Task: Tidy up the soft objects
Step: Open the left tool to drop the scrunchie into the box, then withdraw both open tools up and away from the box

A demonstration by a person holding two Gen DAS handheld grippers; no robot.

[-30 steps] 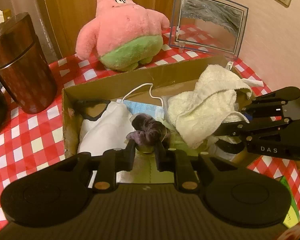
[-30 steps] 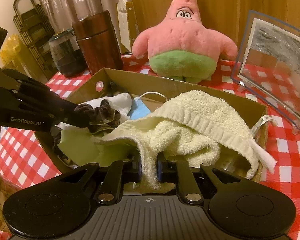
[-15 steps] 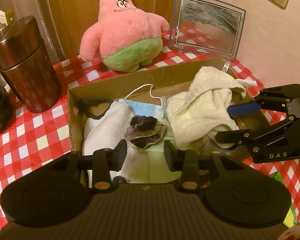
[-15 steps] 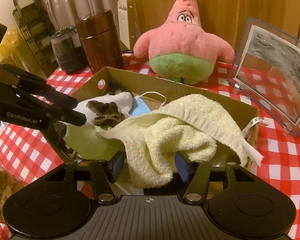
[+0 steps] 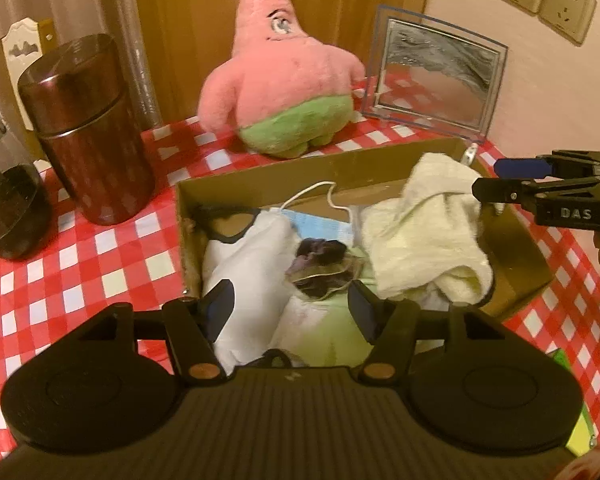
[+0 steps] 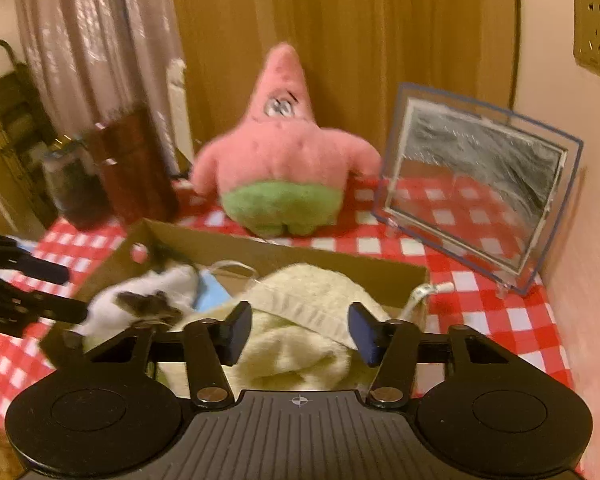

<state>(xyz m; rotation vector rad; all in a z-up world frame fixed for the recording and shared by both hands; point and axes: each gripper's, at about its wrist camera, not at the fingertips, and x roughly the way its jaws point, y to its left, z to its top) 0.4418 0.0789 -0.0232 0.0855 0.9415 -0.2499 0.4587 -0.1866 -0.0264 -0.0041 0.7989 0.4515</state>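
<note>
cream towel [image 5: 424, 224] crumpled in cardboard box [image 5: 284, 176], left gripper [image 5: 292, 306] spread, right gripper [image 6: 298, 330] spread

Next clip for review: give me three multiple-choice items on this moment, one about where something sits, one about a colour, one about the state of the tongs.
1. Where is the pink star-shaped plush toy?
A. Inside the brown cardboard box
B. On the red-and-white checked tablecloth behind the box
C. Held in the left tongs

2. What colour is the fluffy towel in the brown cardboard box?
A. Cream
B. Dark blue
C. Black

3. What state are the left tongs and right tongs in?
A. Both open, holding nothing
B. Both shut on the towel
C. Left shut on the dark scrunchie, right open

Answers:
1. B: the plush stands on the red-and-white checked tablecloth beyond the box's far wall.
2. A: the towel is pale cream in both views.
3. A: each pair of fingers stands wide apart, and the dark scrunchie lies free in the box.
</note>
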